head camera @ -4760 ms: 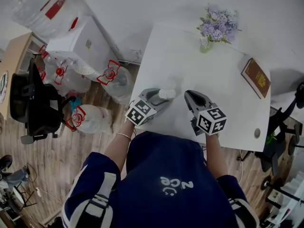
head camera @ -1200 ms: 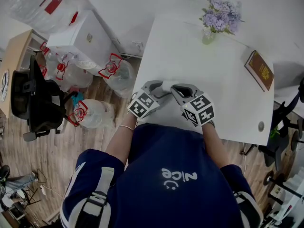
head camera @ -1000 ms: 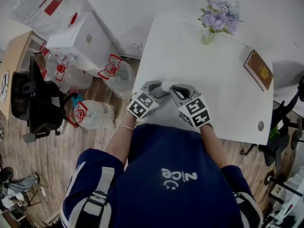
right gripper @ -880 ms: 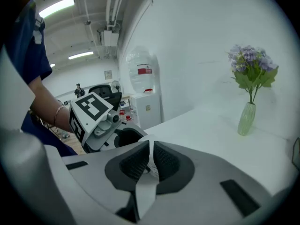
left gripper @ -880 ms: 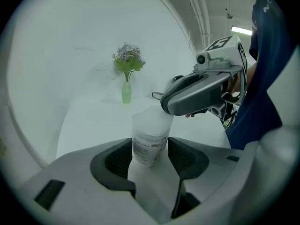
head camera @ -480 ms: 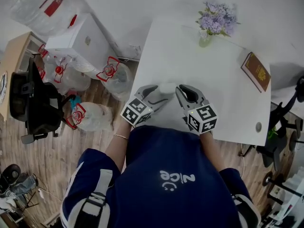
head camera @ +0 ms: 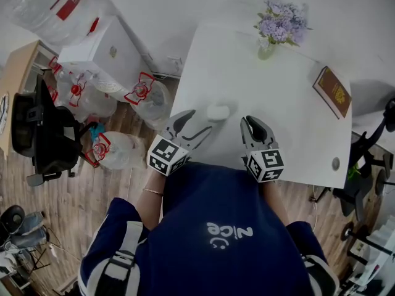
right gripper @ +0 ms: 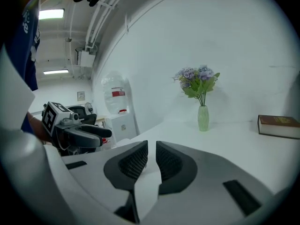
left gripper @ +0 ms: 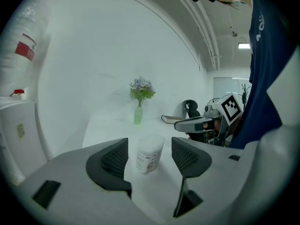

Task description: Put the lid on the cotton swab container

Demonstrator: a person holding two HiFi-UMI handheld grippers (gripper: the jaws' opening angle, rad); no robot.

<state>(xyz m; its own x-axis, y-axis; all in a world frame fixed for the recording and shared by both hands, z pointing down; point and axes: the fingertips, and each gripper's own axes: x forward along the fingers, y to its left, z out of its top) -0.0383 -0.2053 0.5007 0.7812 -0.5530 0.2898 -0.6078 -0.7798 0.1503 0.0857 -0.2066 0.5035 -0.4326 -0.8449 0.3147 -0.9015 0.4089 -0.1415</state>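
While the person is standing at the near edge of the white table (head camera: 290, 110), the cotton swab container (head camera: 217, 111) is sitting upright on the tabletop, and its lid (left gripper: 151, 140) is resting on top of it. The left gripper (head camera: 193, 123) is hovering just short of the container, on its left. Its jaws are standing wide apart, and the container is showing in the gap ahead of them, touching neither pad. The right gripper (head camera: 253, 126) is hanging to the container's right, near it but clear of it. Its jaws are sitting almost together with only a slit between them, and they are gripping nothing.

Well beyond the container, toward the wall, a small vase of purple flowers (head camera: 276, 31) is standing. Farther to the container's right, a brown book (head camera: 332, 100) is lying flat near the table's edge. To the container's left, off the table, several big water jugs (head camera: 111, 153) are sitting on the wooden floor, and a black office chair (head camera: 43, 134) is standing beyond them.
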